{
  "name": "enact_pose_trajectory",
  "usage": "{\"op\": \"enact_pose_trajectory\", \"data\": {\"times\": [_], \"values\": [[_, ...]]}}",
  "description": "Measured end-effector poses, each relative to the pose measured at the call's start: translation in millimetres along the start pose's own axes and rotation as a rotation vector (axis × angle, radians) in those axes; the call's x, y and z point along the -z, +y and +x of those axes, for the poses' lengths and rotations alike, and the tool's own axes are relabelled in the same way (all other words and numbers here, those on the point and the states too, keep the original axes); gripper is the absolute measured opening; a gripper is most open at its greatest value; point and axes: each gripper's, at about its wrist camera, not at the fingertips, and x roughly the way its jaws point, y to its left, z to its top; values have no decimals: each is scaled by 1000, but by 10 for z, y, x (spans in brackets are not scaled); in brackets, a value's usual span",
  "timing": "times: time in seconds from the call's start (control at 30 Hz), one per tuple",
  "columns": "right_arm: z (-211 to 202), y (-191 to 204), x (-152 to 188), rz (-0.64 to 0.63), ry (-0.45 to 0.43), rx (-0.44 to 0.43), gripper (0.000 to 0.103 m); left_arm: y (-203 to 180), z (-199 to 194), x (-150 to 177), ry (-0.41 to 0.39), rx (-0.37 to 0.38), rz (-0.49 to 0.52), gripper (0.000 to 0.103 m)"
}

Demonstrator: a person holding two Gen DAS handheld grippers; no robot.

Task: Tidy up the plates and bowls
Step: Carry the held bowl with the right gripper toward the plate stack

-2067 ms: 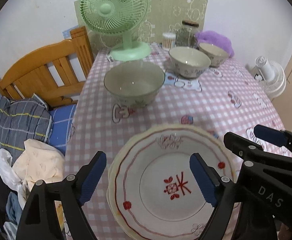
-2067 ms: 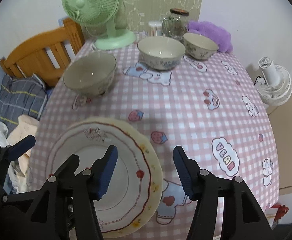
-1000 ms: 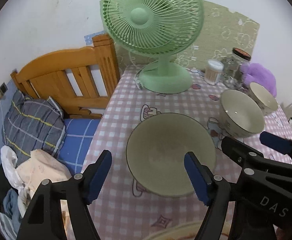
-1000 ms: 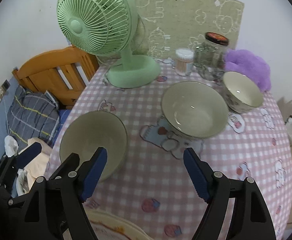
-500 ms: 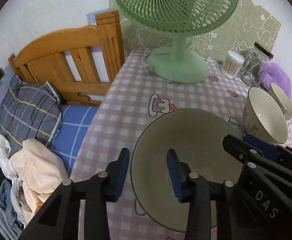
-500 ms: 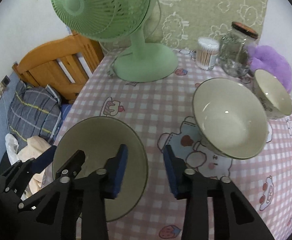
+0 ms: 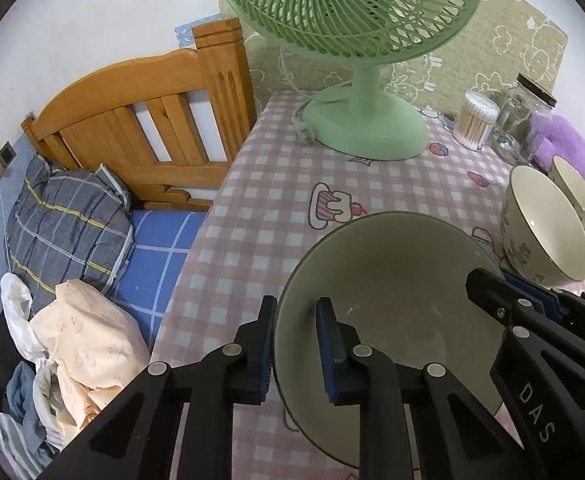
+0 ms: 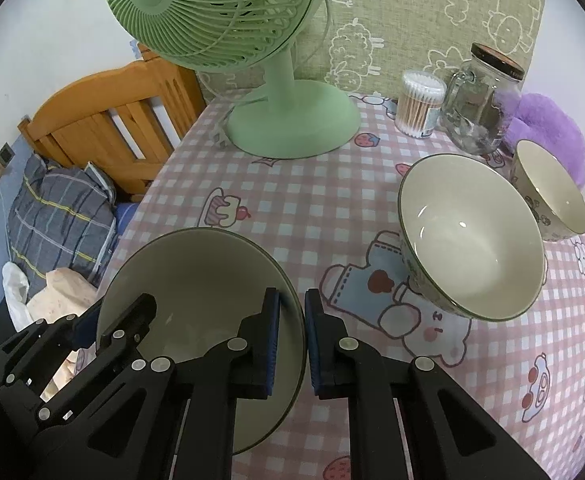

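Note:
A large pale green bowl sits at the near left of the pink checked table. My left gripper is shut on its left rim, one finger inside and one outside. My right gripper is shut on its right rim the same way. A medium cream bowl stands to the right, and a small bowl behind it. The plates are out of view.
A green desk fan stands at the back of the table. A cotton swab tub, a glass jar and a purple plush are at the back right. A wooden bed frame with bedding lies left of the table.
Both grippers moved forward from the plates to the large bowl, then closed their jaws on opposite sides of its rim.

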Motion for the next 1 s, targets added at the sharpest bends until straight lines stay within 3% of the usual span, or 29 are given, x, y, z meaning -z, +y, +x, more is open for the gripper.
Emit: {"op": "enact_pose_trajectory", "data": {"times": [0.23,0.77,1.0], "values": [[-217,-79,103,52,14,7,16,-86,-242,62,-21,12,36,17],[-1136,-214,411,144,-76,98,16,-324,-1001,222,-89,115,120,17],[-1454,-416,699,217,-99,116,16,-563,-1285,429,-114,128,175,17]]}}
